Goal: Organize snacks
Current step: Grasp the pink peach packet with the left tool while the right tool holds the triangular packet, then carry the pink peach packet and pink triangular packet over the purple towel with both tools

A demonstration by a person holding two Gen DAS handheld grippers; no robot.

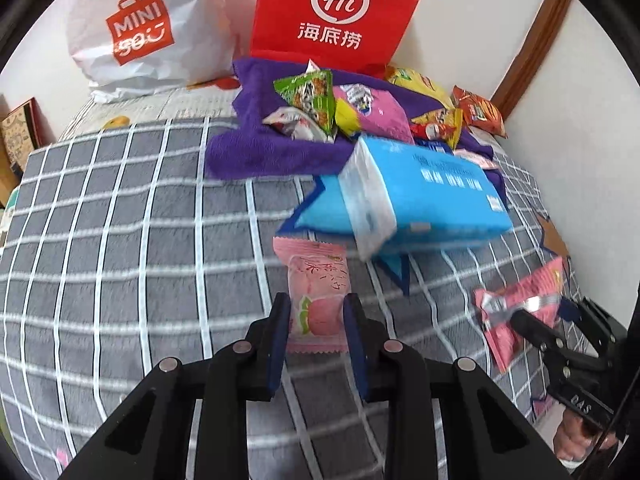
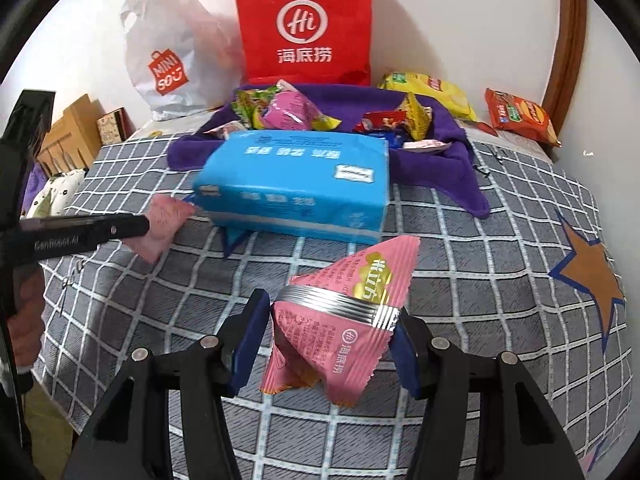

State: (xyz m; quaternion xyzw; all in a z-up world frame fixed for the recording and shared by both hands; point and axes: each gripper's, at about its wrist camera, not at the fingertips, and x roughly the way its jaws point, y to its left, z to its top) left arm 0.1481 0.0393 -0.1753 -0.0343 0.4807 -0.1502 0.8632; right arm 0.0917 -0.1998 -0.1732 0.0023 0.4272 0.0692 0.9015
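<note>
A pink triangular snack packet (image 2: 340, 320) is clamped between the blue pads of the right gripper (image 2: 324, 344) above a grey checked bedspread (image 2: 460, 280). Beyond it, a blue tissue pack (image 2: 296, 184) is seen lying before a purple towel (image 2: 440, 152) strewn with snacks. A red Haidilao bag (image 2: 304, 24) and a white Miniso bag (image 2: 172, 60) are propped against the wall.

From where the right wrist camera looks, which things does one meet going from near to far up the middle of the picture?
Right gripper shut on the pink triangular snack packet → blue tissue pack → purple towel with loose snacks → red paper bag against the wall.
</note>
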